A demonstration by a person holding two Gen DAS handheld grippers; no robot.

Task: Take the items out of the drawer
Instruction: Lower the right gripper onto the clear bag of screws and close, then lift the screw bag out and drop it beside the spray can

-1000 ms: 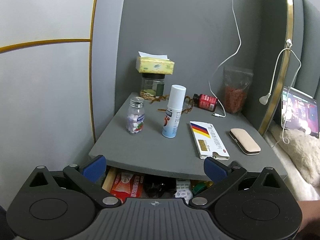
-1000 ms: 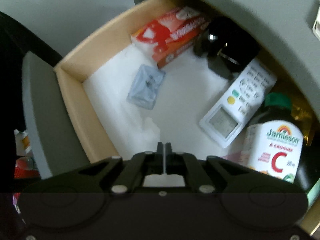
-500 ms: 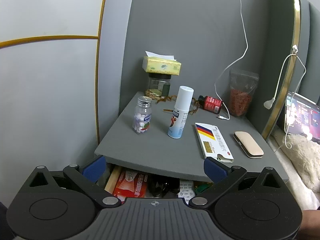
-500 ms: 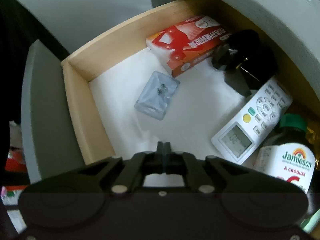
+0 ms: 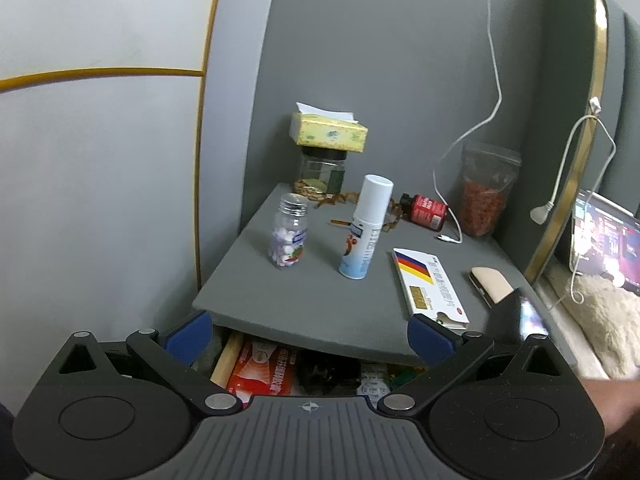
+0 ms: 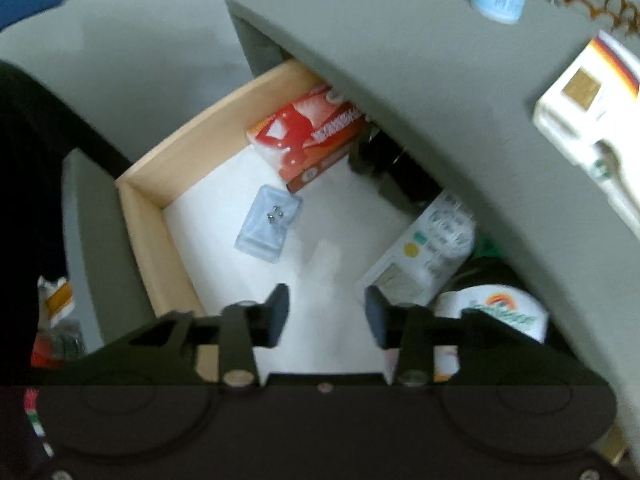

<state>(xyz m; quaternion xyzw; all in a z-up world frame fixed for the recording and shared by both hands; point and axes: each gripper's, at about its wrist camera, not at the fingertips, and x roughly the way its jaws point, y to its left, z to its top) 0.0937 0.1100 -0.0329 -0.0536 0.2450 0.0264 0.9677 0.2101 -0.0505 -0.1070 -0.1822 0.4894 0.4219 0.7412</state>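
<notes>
Right gripper (image 6: 326, 312) parted above drawer (image 6: 148, 216), left view shows nightstand top (image 5: 320, 292)

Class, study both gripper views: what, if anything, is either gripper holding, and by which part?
Nothing is held. The left gripper is open in front of the grey nightstand; the right gripper is open above the open wooden drawer, touching no item.

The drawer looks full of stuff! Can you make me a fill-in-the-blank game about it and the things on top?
1. The drawer under the nightstand top is pulled ____.
2. The right gripper hovers over the drawer with its jaws ____.
3. The tissue pack sits on top of a glass ____.
4. The small clear plastic case lies beside a ____ and white box.

Missing words: open; open; jar; red
</notes>
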